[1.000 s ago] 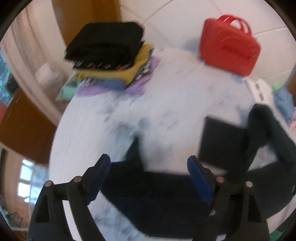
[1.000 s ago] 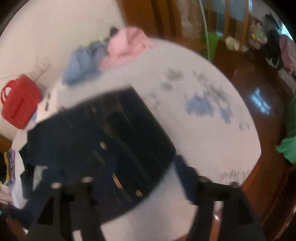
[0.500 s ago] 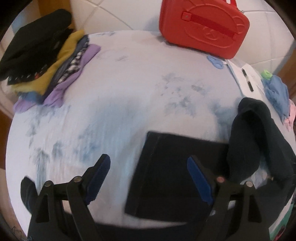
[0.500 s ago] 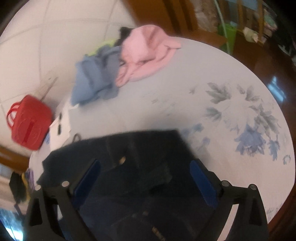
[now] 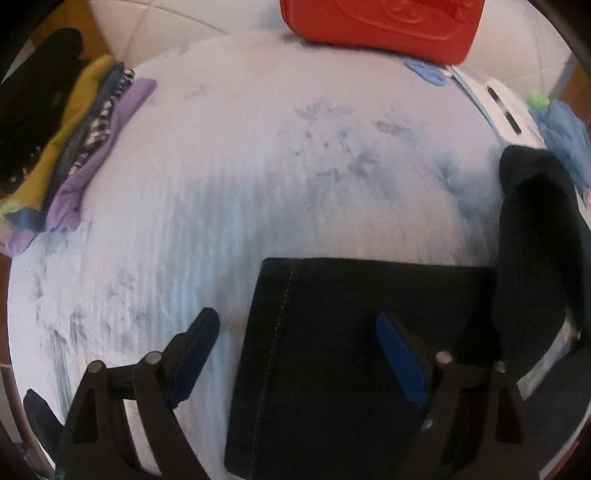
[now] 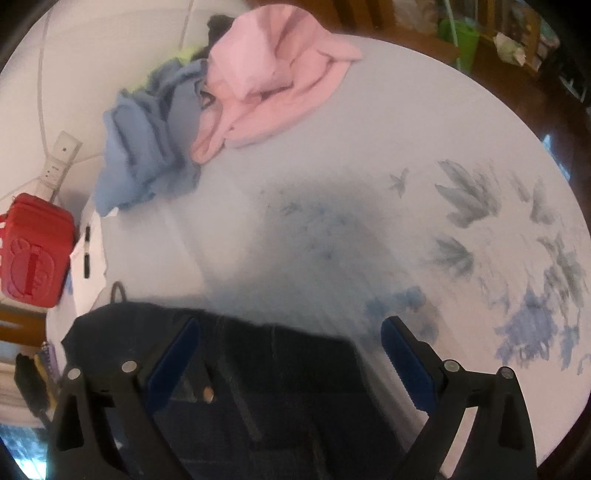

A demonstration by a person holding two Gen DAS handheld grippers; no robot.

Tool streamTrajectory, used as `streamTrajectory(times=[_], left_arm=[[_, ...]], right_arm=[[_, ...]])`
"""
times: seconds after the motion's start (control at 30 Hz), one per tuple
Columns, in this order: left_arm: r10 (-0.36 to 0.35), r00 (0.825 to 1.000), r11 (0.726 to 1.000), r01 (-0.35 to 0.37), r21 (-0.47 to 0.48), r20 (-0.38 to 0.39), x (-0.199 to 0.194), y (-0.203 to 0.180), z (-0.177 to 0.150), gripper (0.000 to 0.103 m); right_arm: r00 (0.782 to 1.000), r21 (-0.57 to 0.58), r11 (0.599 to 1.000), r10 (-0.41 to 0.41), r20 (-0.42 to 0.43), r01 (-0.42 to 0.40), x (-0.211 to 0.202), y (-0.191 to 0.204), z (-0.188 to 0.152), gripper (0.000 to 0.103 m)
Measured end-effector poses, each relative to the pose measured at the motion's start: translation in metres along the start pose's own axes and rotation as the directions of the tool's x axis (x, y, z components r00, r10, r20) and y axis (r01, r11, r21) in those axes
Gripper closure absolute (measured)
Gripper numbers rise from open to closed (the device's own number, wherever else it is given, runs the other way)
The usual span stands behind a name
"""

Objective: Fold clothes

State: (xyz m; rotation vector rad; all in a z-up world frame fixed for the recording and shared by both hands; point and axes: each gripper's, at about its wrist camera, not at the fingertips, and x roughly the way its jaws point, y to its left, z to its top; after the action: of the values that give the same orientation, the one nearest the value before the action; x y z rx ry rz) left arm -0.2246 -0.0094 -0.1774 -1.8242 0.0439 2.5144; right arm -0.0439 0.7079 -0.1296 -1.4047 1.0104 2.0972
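Both grippers hang open over the dark jeans on the round table.

The left gripper [image 5: 299,350] has its blue pads spread wide, holding nothing, above a flat hemmed leg of the jeans [image 5: 332,362]. The right gripper [image 6: 291,354] is spread just as wide over the buttoned end of the jeans [image 6: 258,398]. A folded stack [image 5: 74,147] lies at the table's [image 5: 240,166] left edge, a red case [image 5: 380,26] at the far edge, and a pink top [image 6: 273,81] beside a blue one [image 6: 147,140].
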Motion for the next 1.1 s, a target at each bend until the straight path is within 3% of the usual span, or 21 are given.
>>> streamTrajectory(times=[0.07,0.1,0.13,0.17,0.2,0.23,0.27,0.3,0.37,0.4,0.47,0.57,0.63,0.73,0.87,0.97,1.03,1.1], left_arm=[[0.011,1.000,1.000,-0.011,0.003,0.008,-0.003,-0.003,-0.002,0.047],[0.017,1.000,1.000,-0.017,0.005,0.012,-0.005,-0.005,-0.003,0.075],[0.023,1.000,1.000,-0.023,0.007,0.016,-0.006,-0.007,-0.003,0.094],[0.028,0.999,1.000,-0.028,0.008,0.020,-0.008,-0.008,-0.004,0.095],[0.034,0.999,0.999,-0.034,0.010,0.024,-0.010,-0.010,-0.005,0.095],[0.045,0.998,0.999,-0.045,0.008,0.050,-0.016,-0.009,-0.007,0.095],[0.057,0.995,0.998,-0.057,-0.005,0.078,-0.025,-0.006,-0.006,0.095],[0.067,0.992,0.998,-0.065,-0.021,0.108,-0.035,-0.001,-0.006,0.095],[0.140,0.964,0.989,-0.127,-0.073,0.224,-0.076,0.016,-0.005,0.095],[0.184,0.942,0.982,-0.162,-0.099,0.281,-0.098,0.025,-0.004,0.095],[0.283,0.879,0.955,-0.221,-0.196,0.384,-0.154,0.058,-0.004,0.095],[0.341,0.855,0.926,-0.234,-0.296,0.390,-0.187,0.110,-0.014,0.095],[0.387,0.859,0.902,-0.279,-0.328,0.334,-0.179,0.139,-0.027,0.095],[0.370,0.901,0.892,-0.278,-0.356,0.224,-0.141,0.169,-0.047,0.095],[0.354,0.926,0.876,-0.281,-0.391,0.127,-0.091,0.184,-0.066,0.095],[0.363,0.923,0.871,-0.287,-0.398,0.129,-0.086,0.186,-0.067,0.095],[0.368,0.920,0.870,-0.288,-0.400,0.136,-0.090,0.185,-0.068,0.095],[0.370,0.918,0.868,-0.287,-0.406,0.143,-0.092,0.186,-0.068,0.095]], right_arm=[[1.000,0.001,1.000,-0.005,-0.014,0.005,0.008,0.001,0.006,0.001],[1.000,0.001,1.000,-0.001,-0.030,0.001,0.013,0.001,0.008,0.001],[0.998,-0.015,1.000,0.000,-0.060,0.000,0.018,0.005,0.005,0.001],[0.996,-0.031,1.000,-0.001,-0.091,-0.002,0.023,0.009,0.003,0.002],[0.993,-0.047,0.999,-0.001,-0.122,-0.005,0.028,0.013,0.000,0.013],[0.989,-0.065,0.998,-0.003,-0.146,-0.007,0.032,0.018,-0.003,0.027],[0.990,-0.095,0.995,-0.005,-0.143,-0.009,0.029,0.023,-0.008,0.053],[0.991,-0.129,0.992,-0.008,-0.134,-0.009,0.025,0.030,-0.013,0.070],[0.999,-0.241,0.971,-0.020,-0.045,0.008,-0.004,0.051,-0.028,0.074],[1.000,-0.293,0.956,-0.019,0.009,0.021,-0.021,0.062,-0.035,0.075],[0.992,-0.358,0.933,0.016,0.125,0.030,-0.062,0.075,-0.049,0.076],[0.962,-0.389,0.921,0.085,0.259,0.023,-0.119,0.079,-0.071,0.076],[0.960,-0.365,0.931,0.111,0.256,-0.011,-0.134,0.065,-0.087,0.076],[0.991,-0.311,0.950,0.050,0.126,-0.009,-0.107,0.034,-0.101,0.075],[0.996,-0.223,0.975,-0.028,-0.081,0.009,-0.056,-0.011,-0.121,0.050],[0.995,-0.156,0.986,0.046,-0.083,-0.058,-0.061,-0.026,-0.125,0.047],[0.995,-0.131,0.986,0.101,-0.022,-0.103,-0.080,-0.027,-0.118,0.037],[0.990,-0.113,0.985,0.138,0.030,-0.133,-0.095,-0.026,-0.103,0.008]])
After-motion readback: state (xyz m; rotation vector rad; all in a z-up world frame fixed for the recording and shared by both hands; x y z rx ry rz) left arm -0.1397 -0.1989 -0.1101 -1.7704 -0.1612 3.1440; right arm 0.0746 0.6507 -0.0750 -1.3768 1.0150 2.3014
